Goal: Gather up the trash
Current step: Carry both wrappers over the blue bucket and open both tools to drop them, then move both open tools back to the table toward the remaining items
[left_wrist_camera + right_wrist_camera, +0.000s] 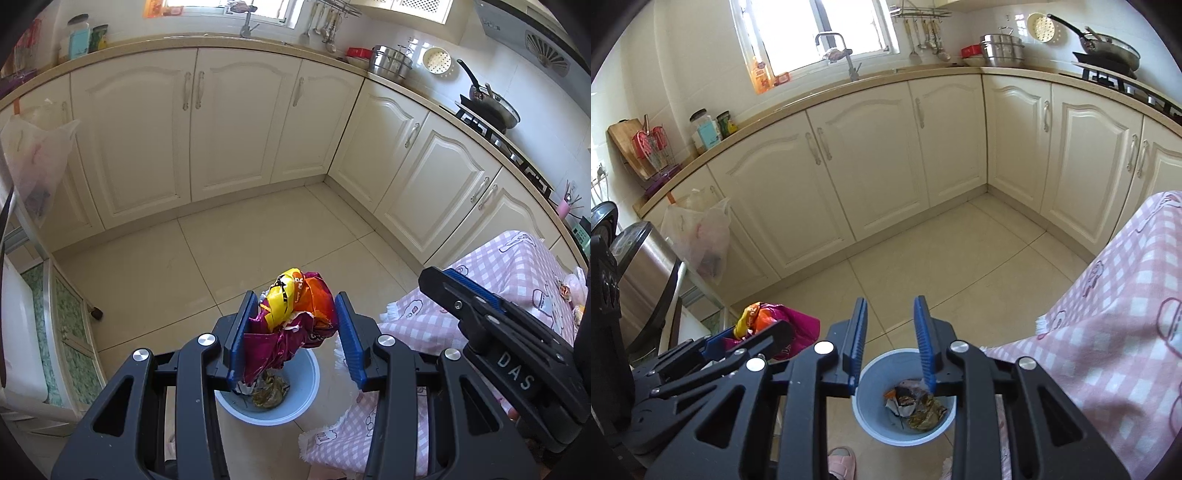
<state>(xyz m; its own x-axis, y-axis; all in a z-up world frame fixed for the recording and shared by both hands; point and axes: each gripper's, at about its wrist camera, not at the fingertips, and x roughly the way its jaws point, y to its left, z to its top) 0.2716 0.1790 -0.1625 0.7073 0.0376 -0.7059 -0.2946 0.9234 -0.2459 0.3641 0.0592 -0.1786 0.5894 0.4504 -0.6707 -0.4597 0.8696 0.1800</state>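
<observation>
While wrapper [291,314] hangs over bin [312,373] | tablecloth [517,266] beside bin

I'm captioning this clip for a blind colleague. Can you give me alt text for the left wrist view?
The left gripper clamps a crumpled purple, yellow and orange snack wrapper between its blue fingers, above a pale blue bin on the tiled floor. The right gripper is at right, over a pink checked cloth.

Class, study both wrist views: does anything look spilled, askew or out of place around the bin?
Nothing spilled. The bin stands upright on the floor with trash inside; the crumpled wrapper sits clamped in the left gripper above it.
</observation>
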